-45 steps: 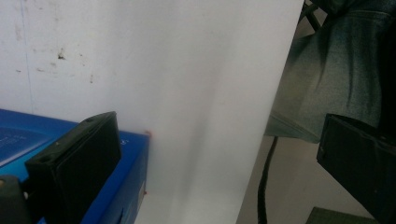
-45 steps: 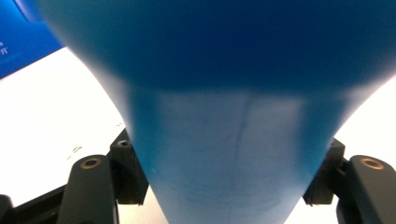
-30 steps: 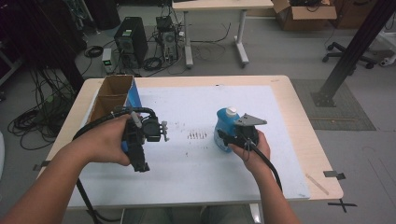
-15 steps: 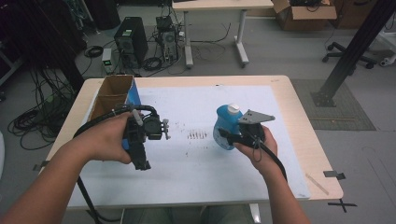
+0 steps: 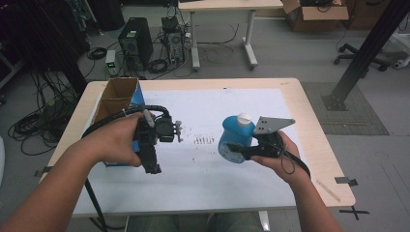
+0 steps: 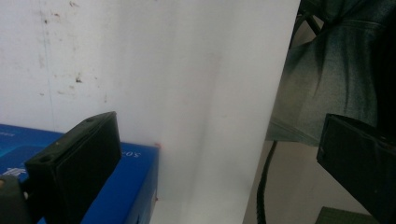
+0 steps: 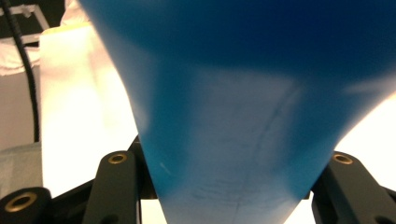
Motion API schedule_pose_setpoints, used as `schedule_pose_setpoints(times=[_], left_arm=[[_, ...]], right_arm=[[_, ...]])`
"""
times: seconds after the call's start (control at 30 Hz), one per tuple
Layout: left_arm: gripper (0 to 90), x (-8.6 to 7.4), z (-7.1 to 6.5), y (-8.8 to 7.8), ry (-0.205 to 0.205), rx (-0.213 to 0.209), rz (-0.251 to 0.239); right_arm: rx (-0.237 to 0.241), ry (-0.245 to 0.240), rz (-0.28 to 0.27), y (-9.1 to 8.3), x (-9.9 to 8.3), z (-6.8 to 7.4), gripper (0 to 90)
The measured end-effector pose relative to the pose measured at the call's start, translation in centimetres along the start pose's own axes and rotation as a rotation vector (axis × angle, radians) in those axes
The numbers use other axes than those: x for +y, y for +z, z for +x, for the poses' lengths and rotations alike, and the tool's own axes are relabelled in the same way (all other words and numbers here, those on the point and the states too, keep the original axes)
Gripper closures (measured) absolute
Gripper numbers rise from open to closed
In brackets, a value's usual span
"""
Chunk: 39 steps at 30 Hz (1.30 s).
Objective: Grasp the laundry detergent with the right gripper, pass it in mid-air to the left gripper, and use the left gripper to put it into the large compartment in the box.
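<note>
The jaws of the right gripper are closed on the blue bottle, held above the table in the high view. The left gripper shows wide, empty jaws over the white paper. In the right gripper view, the bottle sits between the jaws. Picking is done; placing, perhaps into the box, remains.
</note>
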State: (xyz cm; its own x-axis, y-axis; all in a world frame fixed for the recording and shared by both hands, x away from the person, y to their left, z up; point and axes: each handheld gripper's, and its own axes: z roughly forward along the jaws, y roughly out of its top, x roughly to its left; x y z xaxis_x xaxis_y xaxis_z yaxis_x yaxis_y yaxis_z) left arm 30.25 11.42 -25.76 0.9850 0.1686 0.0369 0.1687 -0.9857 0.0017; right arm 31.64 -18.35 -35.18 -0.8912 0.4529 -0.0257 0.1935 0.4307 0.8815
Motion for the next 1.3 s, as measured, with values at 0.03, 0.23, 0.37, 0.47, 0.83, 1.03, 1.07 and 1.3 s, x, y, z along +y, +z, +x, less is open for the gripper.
schedule_pose_setpoints(times=[0.03,0.23,0.37,0.47,0.83,1.03,1.07,1.3], left_arm=[[0.4,0.1,0.0,-0.1,0.003,-0.001,0.001],[0.3,0.8,-0.1,-0.5,0.021,0.0,-0.002],[0.4,1.2,-0.2,-0.6,0.031,-0.001,-0.005],[0.4,1.5,-0.2,-0.7,0.039,-0.002,-0.004],[0.4,2.3,-0.3,-0.7,0.063,-0.009,-0.002],[0.4,2.8,-0.4,-0.6,0.076,-0.013,-0.004],[0.4,2.9,-0.5,-0.6,0.079,-0.015,-0.002],[0.4,3.2,-0.6,-0.4,0.085,-0.02,0.008]], right_arm=[[0.006,-0.012,0.004,0.0,0.1,0.1,46.3],[0.078,-0.081,0.025,0.0,0.3,0.8,46.3],[0.142,-0.115,0.034,0.2,0.3,1.2,46.1],[0.166,-0.132,0.039,0.7,0.2,1.5,46.0],[0.274,-0.159,0.072,2.7,-0.1,2.6,46.0],[0.309,-0.171,0.074,3.9,0.2,3.3,45.9],[0.314,-0.175,0.072,4.1,0.3,3.4,45.9],[0.329,-0.179,0.066,5.6,0.4,4.4,45.8]])
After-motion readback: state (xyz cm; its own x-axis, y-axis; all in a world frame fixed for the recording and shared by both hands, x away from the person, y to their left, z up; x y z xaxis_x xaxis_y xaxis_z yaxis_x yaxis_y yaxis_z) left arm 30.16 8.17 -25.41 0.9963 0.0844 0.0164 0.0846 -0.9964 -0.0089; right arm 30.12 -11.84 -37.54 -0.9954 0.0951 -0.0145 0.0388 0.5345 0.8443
